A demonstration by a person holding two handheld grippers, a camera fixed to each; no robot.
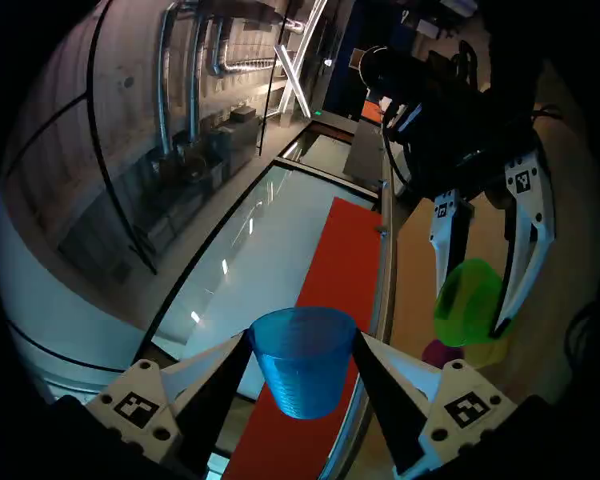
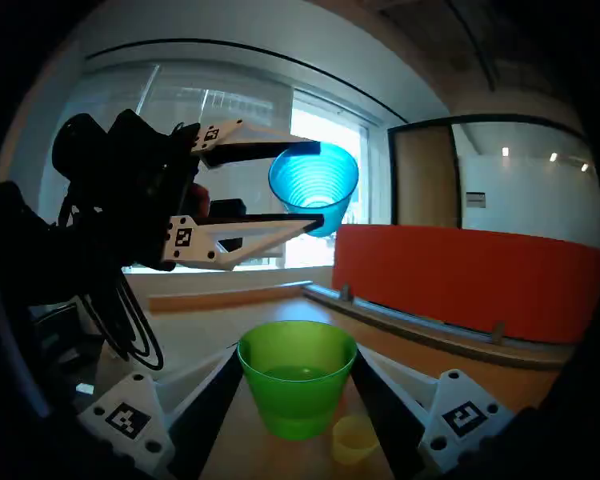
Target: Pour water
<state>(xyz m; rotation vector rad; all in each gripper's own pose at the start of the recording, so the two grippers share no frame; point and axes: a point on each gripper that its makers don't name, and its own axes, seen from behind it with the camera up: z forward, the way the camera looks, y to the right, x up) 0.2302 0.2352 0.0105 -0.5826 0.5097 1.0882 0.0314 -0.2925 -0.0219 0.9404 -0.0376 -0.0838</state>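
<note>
A pale wooden desk [image 2: 220, 320] is shown, with a red panel [image 2: 468, 280] along its far edge. Two hand-held tools are raised over it. The left tool [image 1: 302, 340] is closed on a blue cup [image 1: 304, 372], with both fingers pressed against its sides just under the rim. The right tool [image 2: 298, 352] is closed in the same way on a green cup [image 2: 298, 396].

In the right gripper view the blue cup is carried higher than the green one and beyond it. It is tipped so that its mouth is turned toward the camera, and whether it holds anything cannot be told. A shallow pool of water appears to lie in the green cup.

Both cups are thin, translucent plastic, round and tapered, with fine ribs ringed around the walls. They are judged light, smooth and a little slippery, and soft enough to be dented by a hard squeeze. A hold across the upper wall, where it is stiffened by the rim, is judged best.

A small yellow cup [image 2: 354, 438] is seen on the desk near the green cup.
</note>
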